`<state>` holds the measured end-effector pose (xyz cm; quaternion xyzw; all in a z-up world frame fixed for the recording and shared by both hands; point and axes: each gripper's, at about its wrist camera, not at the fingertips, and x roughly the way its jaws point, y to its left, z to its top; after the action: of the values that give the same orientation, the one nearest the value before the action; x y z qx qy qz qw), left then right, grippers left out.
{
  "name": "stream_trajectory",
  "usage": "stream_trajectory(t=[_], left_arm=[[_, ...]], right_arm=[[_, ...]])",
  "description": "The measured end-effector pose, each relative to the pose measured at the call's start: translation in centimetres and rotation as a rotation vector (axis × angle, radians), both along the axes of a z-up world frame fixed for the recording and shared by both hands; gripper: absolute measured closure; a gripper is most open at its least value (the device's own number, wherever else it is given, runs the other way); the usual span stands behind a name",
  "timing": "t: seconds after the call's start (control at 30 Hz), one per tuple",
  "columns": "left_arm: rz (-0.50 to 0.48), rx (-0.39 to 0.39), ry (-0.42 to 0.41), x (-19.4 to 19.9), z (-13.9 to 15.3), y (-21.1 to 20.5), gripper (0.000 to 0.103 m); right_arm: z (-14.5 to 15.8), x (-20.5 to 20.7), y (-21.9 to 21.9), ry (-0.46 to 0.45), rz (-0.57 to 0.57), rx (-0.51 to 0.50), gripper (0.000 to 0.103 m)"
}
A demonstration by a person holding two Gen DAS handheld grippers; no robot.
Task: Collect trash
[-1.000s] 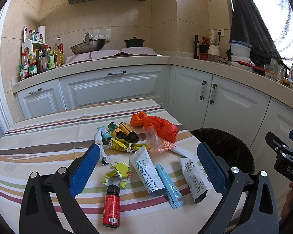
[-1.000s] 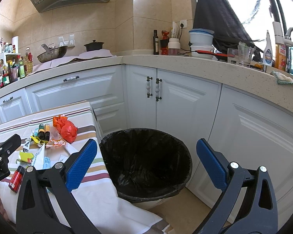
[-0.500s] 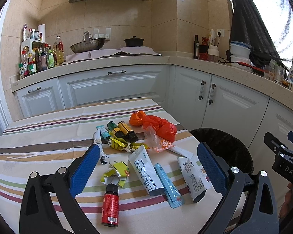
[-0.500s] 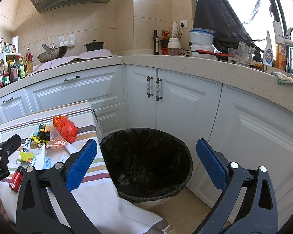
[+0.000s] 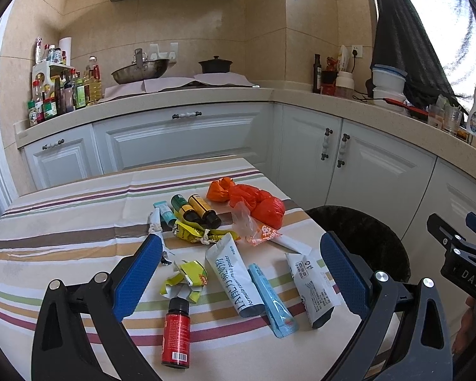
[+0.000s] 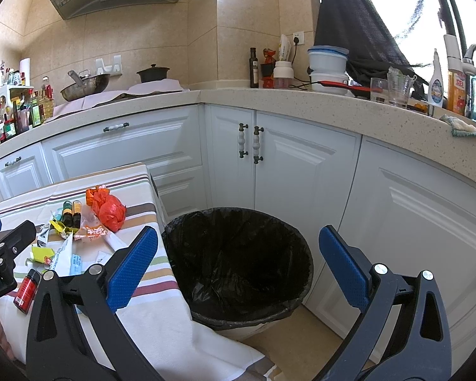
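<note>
Since nothing's been grabbed yet, I'd call this the very start: all the trash is on the table, none visibly in the bin. Stuff sits in a loose pile: red bottle (image 5: 175,332) nearest at 6 o'clock in the left cam, white tube (image 5: 234,277) and blue sachet (image 5: 271,300) just beside each other at center, white pouch (image 5: 312,285) at 4 o'clock, crumpled yellow wrapper (image 5: 187,281) touching nothing much, two dark bottles (image 5: 195,211) and an orange bag (image 5: 254,201) further back around 12.

Left gripper (image 5: 236,281) is wide open, empty, hovering w/ the tube and sachet framed between its pads. Right gripper (image 6: 238,274) also open and empty, pointed over the trash bin (image 6: 238,254).

Next move imo: drop the left one onto the tube or sachet, close, swing toward 3 o'clock to the bin. Flat sachets probably need a low pinch.

Table has a striped tablecloth (image 5: 63,228), bin w/ black liner sits on the floor right beside its edge. Kitchen around it: white cabinets (image 6: 301,171), beige counter (image 6: 333,104), wok (image 5: 141,71) and pot on the stove, range hood above.
</note>
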<state>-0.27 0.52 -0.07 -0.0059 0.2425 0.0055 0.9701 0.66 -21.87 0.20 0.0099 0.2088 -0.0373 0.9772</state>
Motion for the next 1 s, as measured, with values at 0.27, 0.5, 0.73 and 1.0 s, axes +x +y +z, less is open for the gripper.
stream_trajectory(t=[0.27,0.5,0.73,1.0], left_arm=[[0.001,0.003,0.004,0.1,-0.2,-0.1,0.006],[0.001,-0.001,0.006,0.1,-0.3,-0.1,0.006],[0.024,-0.01,0.044,0.3,-1.1,1.2,0.006],[0.123,-0.033,0.102,-0.9,-2.0,5.5,0.007]], right_arm=[[0.0,0.0,0.0,0.0,0.0,0.0,0.004],[0.0,0.0,0.1,0.003,0.004,-0.001,0.004],[-0.4,0.3,1.3,0.024,0.044,0.014,0.004],[-1.1,1.0,5.9,0.059,0.166,0.011,0.011]])
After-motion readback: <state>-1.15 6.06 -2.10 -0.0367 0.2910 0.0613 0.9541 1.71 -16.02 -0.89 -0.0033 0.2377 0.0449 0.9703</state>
